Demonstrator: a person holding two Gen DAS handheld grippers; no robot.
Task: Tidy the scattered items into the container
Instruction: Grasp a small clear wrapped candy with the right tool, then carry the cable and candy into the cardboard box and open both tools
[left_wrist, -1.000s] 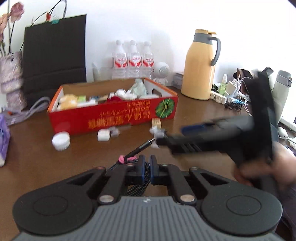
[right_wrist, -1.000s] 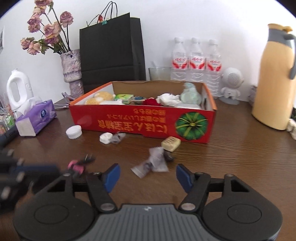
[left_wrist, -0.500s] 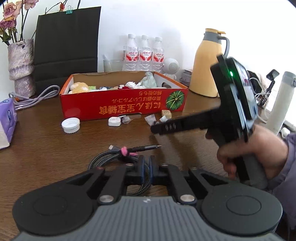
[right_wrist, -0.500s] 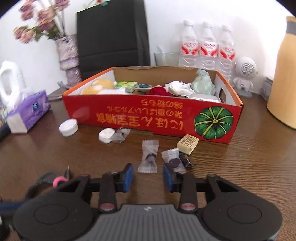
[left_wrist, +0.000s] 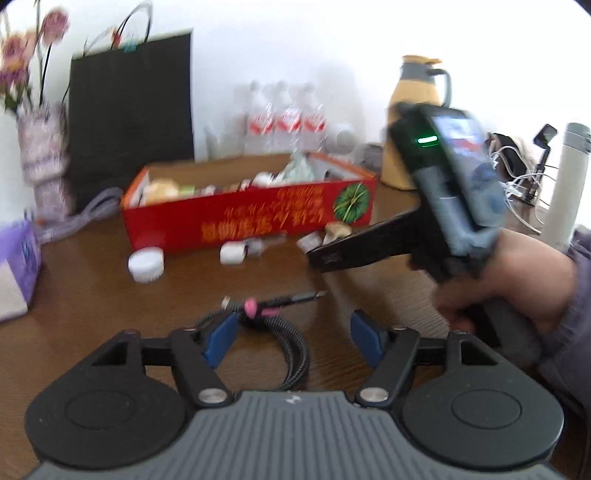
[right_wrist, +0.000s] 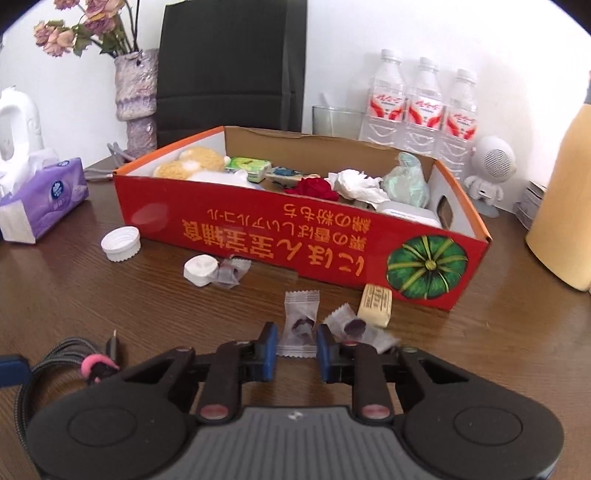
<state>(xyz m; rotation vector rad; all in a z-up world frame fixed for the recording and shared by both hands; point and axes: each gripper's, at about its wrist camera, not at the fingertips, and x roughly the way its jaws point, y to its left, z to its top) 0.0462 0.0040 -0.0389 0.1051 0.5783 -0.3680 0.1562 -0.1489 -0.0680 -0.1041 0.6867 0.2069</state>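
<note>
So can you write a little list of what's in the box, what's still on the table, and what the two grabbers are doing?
box: red, open, toys, tissue and packets inside
table: two caps, wrapped candies, toffee, cable
left gripper: open, jaws just opening, over the cable
right gripper: jaws just closing around a candy, pads not seen pressing it

the box is red with yellow lettering, an orange rim and a green pumpkin picture with pale stripes. the table is dark brown wood grain. the tissue pack is purple and white. the jug is yellow with a grey lid. the cable is black braid with a pink tie.
</note>
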